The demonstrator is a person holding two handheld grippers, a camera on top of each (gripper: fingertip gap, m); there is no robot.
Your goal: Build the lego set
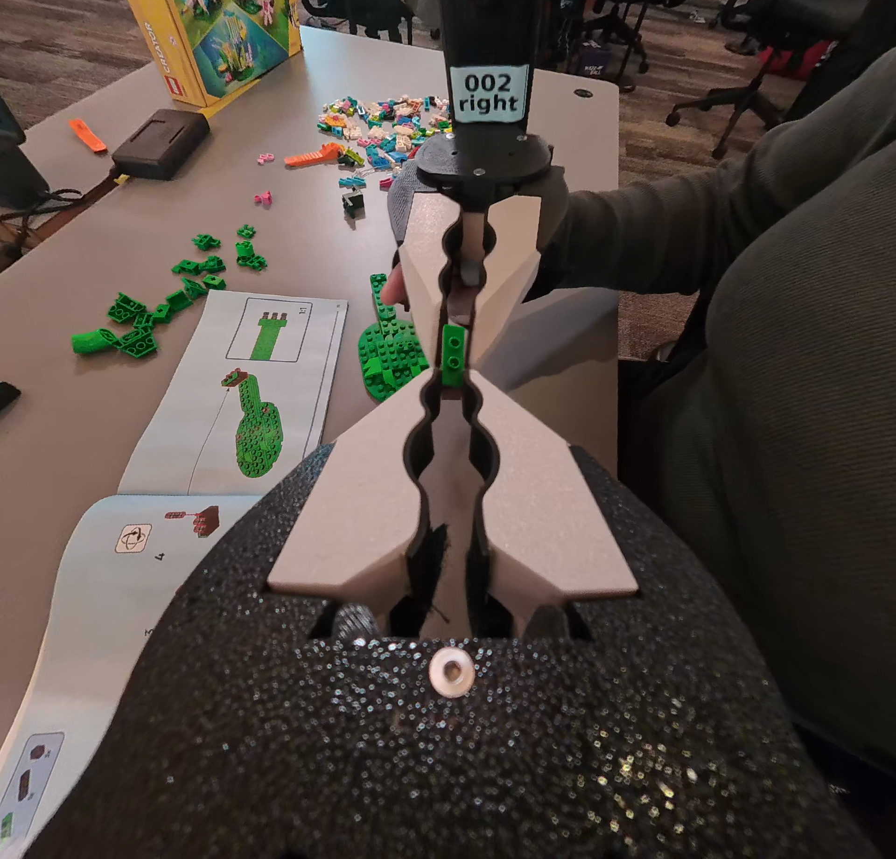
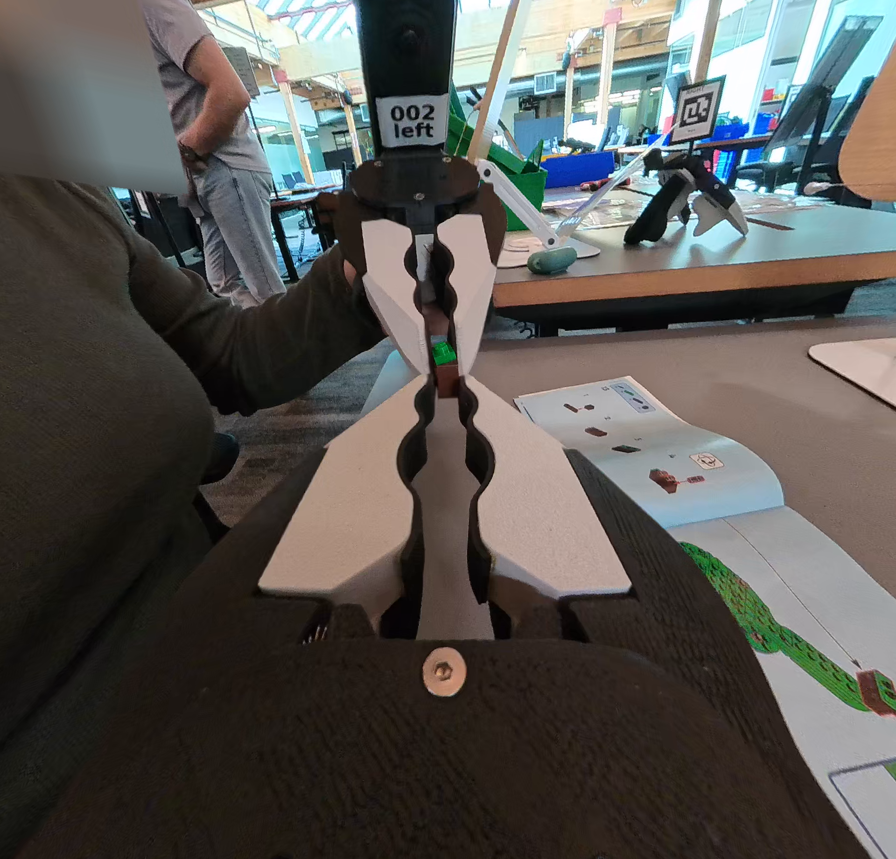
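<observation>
The two grippers meet tip to tip in the air above the near edge of the desk (image 1: 557,263), and between them sits a small stack: a green two-stud brick (image 1: 454,354) joined to a brown brick (image 2: 446,378). The left gripper (image 1: 451,389) has its jaws narrowed onto the brown end, the right gripper (image 2: 445,389) appears closed on the same stack, though which piece each pinches is hard to tell. This looks like the sub-assembly step of pressing green onto brown; next comes a firm, square squeeze, then carrying it to the green base plate (image 1: 392,356), which lies just beyond the stack. Left of that plate lies the open instruction booklet (image 1: 271,380), farther left loose green pieces (image 1: 145,312), beyond it a mixed coloured pile (image 1: 383,128) and the set box (image 1: 218,26). Around is an open office with chairs, other desks, and a person standing
</observation>
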